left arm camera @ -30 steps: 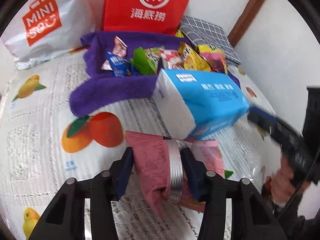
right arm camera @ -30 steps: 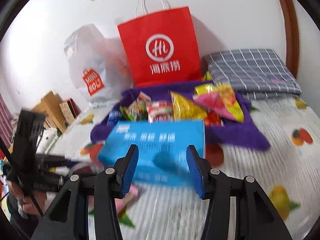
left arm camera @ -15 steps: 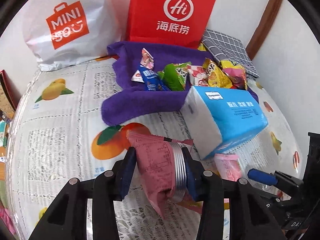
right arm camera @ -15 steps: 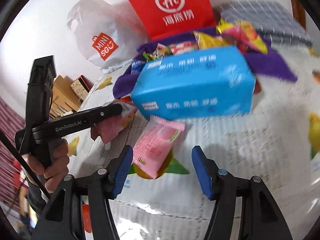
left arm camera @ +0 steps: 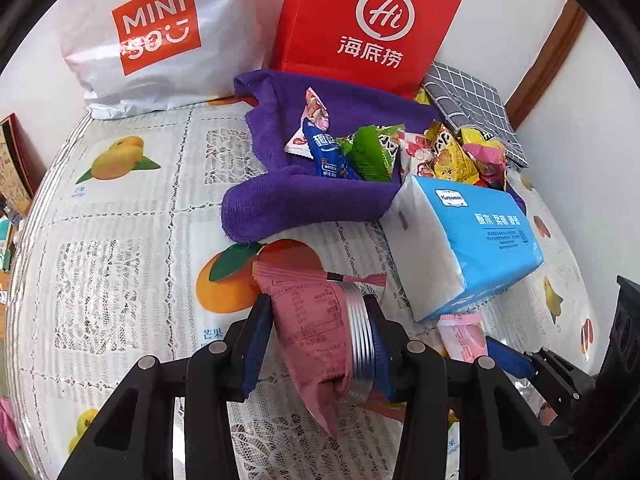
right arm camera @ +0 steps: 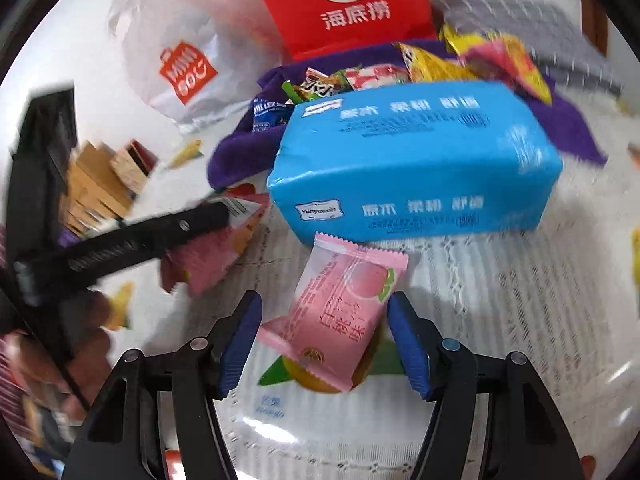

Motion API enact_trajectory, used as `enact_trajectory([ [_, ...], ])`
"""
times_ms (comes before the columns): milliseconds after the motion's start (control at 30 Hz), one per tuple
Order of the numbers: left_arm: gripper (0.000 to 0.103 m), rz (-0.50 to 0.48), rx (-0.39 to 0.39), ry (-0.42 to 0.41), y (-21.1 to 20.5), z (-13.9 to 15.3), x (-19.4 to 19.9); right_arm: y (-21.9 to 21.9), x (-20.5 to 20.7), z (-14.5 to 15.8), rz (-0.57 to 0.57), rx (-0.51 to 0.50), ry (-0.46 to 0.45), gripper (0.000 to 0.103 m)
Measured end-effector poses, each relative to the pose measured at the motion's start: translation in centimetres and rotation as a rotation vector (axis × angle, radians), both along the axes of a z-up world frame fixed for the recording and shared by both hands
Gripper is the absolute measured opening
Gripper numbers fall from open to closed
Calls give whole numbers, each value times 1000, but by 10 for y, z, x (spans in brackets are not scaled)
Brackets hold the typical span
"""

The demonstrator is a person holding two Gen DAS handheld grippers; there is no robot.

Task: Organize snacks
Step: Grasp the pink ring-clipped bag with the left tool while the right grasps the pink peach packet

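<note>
Right under us, our left gripper [left arm camera: 316, 344] is clamped on a dark pink snack packet [left arm camera: 316, 320], blue pads pressing it from both sides, with a ribbed metal piece [left arm camera: 360, 344] between the packet and the right-hand pad. The packet hangs above the fruit-print lace tablecloth [left arm camera: 120, 240], its printed back panel facing us.

Over on the other side, our right gripper [right arm camera: 324, 344] is spread wide — the pads flank a pale pink peach snack packet [right arm camera: 340, 312] that lies flat on the cloth, and neither pad touches it. From the left view we catch that same packet [left arm camera: 464, 336] just beside the near corner of the blue tissue pack [left arm camera: 472, 240], with the right gripper's blue tip right next to it.

Moving out, the tissue pack sits just behind the peach packet, long side toward our right camera. Behind it lies the purple towel [left arm camera: 304, 200], bunched up at the edges, holding the pile of snacks [left arm camera: 400, 152] — blue, green, yellow, red-and-white and pink wrappers all jumbled together.

At the back, against the wall, we have the red paper bag [left arm camera: 368, 28] standing upright on the towel's far edge, the white MINISO bag [left arm camera: 156, 36] to its left, and a grey checked cushion [left arm camera: 472, 104] to its right. The right view is motion-blurred, so finer print there is unreadable.
</note>
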State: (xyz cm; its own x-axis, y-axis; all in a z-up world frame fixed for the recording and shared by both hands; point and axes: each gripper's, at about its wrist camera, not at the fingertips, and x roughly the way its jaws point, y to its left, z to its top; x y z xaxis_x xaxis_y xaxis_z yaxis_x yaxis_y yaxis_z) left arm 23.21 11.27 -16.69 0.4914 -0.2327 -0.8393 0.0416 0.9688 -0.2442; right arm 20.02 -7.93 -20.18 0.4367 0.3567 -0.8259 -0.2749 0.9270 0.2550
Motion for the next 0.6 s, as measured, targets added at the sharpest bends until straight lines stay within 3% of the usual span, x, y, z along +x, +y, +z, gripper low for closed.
enact_trajectory([
  [67, 43, 2, 3, 0, -1, -1, -1, 3, 0, -2, 3, -38, -24, 60],
  [100, 43, -1, 6, -3, -1, -1, -1, 2, 1, -3, -3, -54, -31, 47],
  [133, 42, -3, 11, -4, -2, 0, -1, 0, 1, -2, -5, -64, -41, 44],
  [233, 42, -11, 7, -6, -3, 1, -1, -16, 1, -2, 12, -31, -30, 41],
  [467, 42, -41, -28, 6, -9, 0, -1, -69, -9, 2, -36, -55, -53, 41],
  [600, 43, -41, -26, 0, -12, -5, -2, -104, -14, 7, -90, -121, -108, 41],
])
